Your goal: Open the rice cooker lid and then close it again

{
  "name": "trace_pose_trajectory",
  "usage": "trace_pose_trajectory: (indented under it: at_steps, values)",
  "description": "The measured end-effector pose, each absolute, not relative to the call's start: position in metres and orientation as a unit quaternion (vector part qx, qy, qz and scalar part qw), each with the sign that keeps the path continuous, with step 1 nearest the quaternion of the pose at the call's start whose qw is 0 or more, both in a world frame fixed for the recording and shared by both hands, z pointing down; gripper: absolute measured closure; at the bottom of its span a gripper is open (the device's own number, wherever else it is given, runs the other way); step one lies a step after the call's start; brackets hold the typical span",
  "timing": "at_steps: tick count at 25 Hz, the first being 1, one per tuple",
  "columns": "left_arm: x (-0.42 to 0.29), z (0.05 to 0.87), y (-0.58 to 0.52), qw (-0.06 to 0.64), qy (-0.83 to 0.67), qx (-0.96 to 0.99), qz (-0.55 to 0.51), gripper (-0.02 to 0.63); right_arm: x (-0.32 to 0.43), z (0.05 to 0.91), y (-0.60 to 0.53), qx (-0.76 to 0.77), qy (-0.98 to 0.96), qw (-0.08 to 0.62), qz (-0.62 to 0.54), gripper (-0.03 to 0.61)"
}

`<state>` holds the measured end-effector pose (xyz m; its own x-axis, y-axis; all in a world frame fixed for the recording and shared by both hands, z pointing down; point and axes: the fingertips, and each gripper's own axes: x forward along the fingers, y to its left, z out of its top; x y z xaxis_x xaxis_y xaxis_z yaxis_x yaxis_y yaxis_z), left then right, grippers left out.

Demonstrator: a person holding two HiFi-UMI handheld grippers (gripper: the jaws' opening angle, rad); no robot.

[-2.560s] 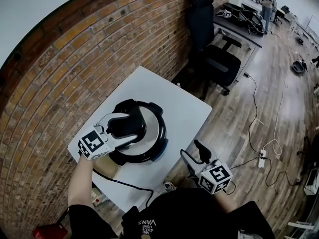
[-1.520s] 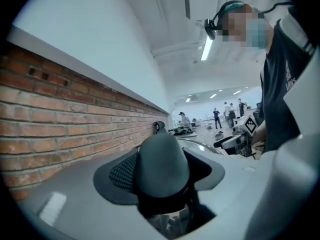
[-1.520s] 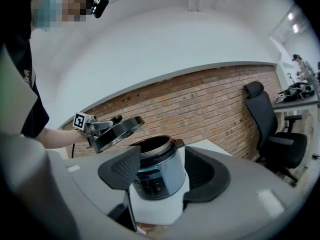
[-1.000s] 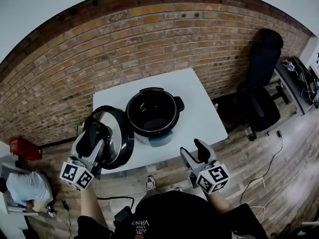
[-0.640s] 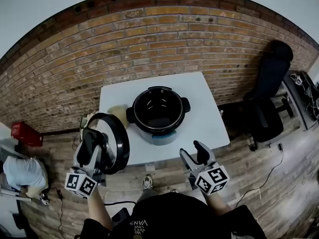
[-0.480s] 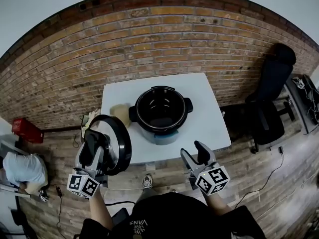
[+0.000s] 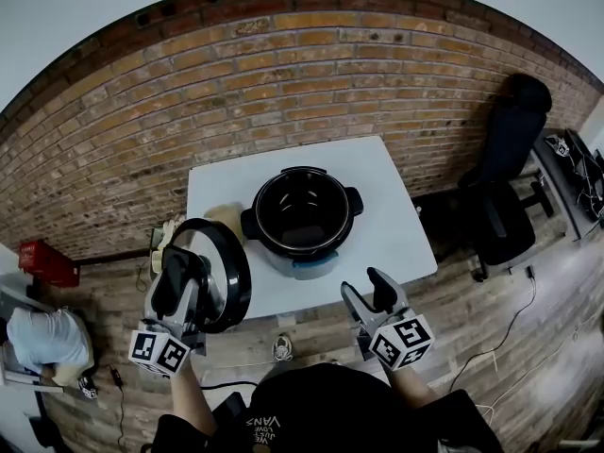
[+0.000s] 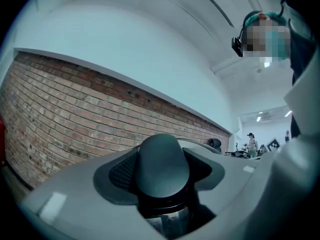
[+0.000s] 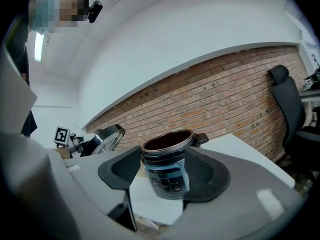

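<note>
One lid [image 7: 229, 274], on rice cooker [image 7: 300, 217] seconds earlier, hung tilted past left edge of surface [image 7: 401, 229], knob [image 8: 162, 165] clamped in left gripper [image 7: 177, 274] fingers. Right gripper [image 7: 366, 291] fingers spread, empty. Opening judged done; closing pending.

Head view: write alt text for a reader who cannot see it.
The left gripper holds the lid up, clear of the open rice cooker on a white table before a brick wall. The right gripper hangs open and empty in front of the table.
</note>
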<state>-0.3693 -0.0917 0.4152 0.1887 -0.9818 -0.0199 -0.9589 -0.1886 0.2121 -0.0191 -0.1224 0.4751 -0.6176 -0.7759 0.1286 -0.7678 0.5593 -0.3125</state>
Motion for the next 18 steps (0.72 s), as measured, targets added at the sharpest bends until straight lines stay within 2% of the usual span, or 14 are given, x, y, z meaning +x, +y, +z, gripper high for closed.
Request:
trace_pose_trajectory:
  at_steps: [9,18]
  values:
    - [-0.34,0.398,-0.166,0.043,-0.54,0.839,-0.043,0.337,-0.012,0.474,-0.129,-0.495,0.851,0.023,-0.173,0.313]
    - [-0.266,0.394,-0.246,-0.004,-0.377,0.926,0.026,0.337,0.015,0.48,-0.121,-0.586,0.79,0.048,-0.173,0.313]
